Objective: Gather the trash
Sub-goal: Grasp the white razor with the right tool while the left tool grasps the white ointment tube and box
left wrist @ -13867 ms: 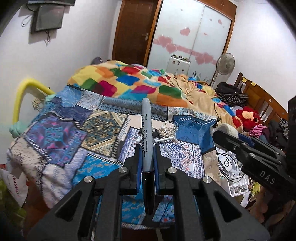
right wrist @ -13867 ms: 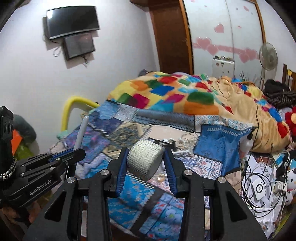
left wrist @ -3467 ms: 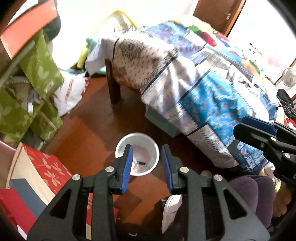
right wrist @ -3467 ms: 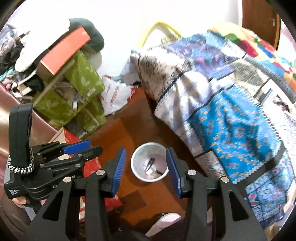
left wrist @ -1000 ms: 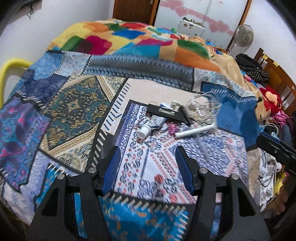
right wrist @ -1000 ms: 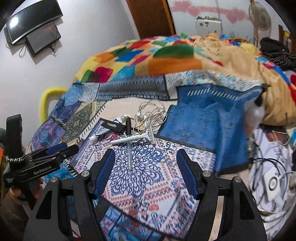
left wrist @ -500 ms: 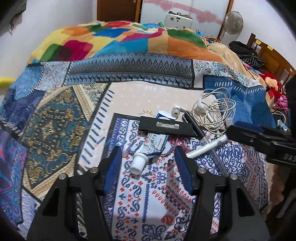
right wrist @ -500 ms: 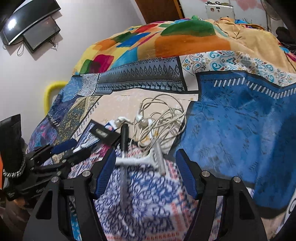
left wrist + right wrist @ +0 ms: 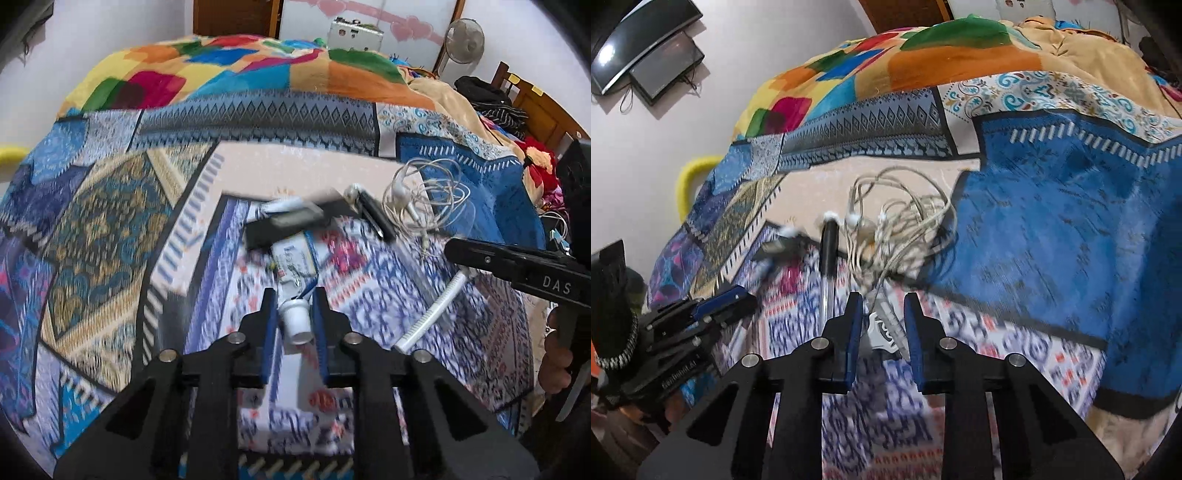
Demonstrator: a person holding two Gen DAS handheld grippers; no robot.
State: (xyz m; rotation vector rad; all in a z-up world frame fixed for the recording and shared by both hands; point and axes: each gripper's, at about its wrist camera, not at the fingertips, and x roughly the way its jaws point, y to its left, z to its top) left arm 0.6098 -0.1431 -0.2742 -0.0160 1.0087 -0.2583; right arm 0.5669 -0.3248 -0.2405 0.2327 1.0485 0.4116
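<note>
On the bed's patterned quilt (image 9: 110,206), my left gripper (image 9: 294,314) closes narrowly around the squeezed tube's white cap (image 9: 295,320); my right gripper (image 9: 882,317) narrowly brackets a white razor (image 9: 886,328).

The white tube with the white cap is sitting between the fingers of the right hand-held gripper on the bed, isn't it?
Not the right one. The white tube with the white cap sits between the fingers of the left hand-held gripper, on the patterned bedspread, as the left wrist view shows. The right hand-held gripper is around a white plastic razor instead.
</note>
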